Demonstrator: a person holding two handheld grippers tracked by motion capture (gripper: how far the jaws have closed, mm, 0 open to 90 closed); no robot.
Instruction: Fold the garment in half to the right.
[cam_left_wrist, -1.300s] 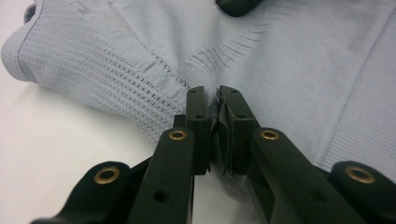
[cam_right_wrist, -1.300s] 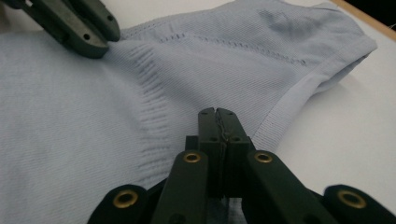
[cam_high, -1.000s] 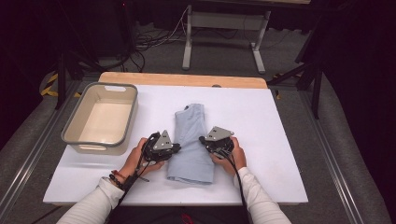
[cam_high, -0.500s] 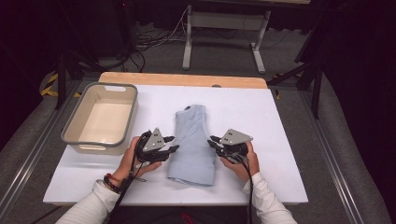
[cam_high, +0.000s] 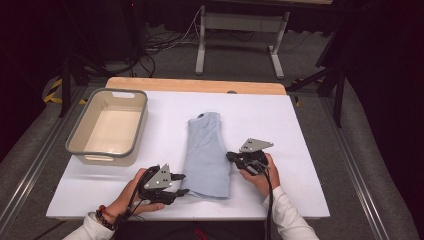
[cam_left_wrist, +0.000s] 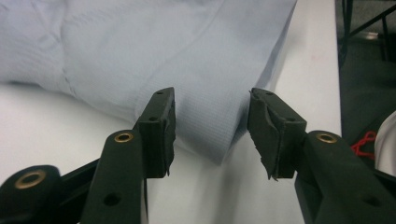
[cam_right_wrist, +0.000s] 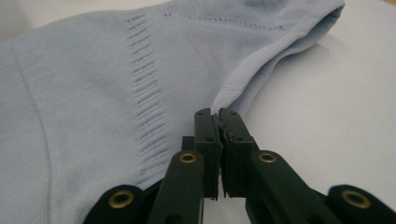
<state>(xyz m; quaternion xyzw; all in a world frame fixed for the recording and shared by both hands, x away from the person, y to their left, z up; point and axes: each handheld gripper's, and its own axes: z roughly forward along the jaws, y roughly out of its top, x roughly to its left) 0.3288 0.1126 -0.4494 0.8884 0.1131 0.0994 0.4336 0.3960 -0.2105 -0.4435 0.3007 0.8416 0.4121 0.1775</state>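
Shirt (cam_high: 207, 156), soft and limp near the table's (cam_high: 300, 125) front edge: we pinch its side hem with right gripper (cam_right_wrist: 219, 116); left gripper (cam_left_wrist: 210, 123) spread at its corner.

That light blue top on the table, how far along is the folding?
The light blue top already lies folded into a narrow strip. Right tool is shut at its side edge; whether it pinches fabric is unclear. Left tool, just opening, is open at the bottom corner. Probably left: a crosswise fold, perhaps into the basin.

Lab or studio, white table (cam_high: 310, 130), floor cables (cam_high: 165, 42), metal stand (cam_high: 240, 30)
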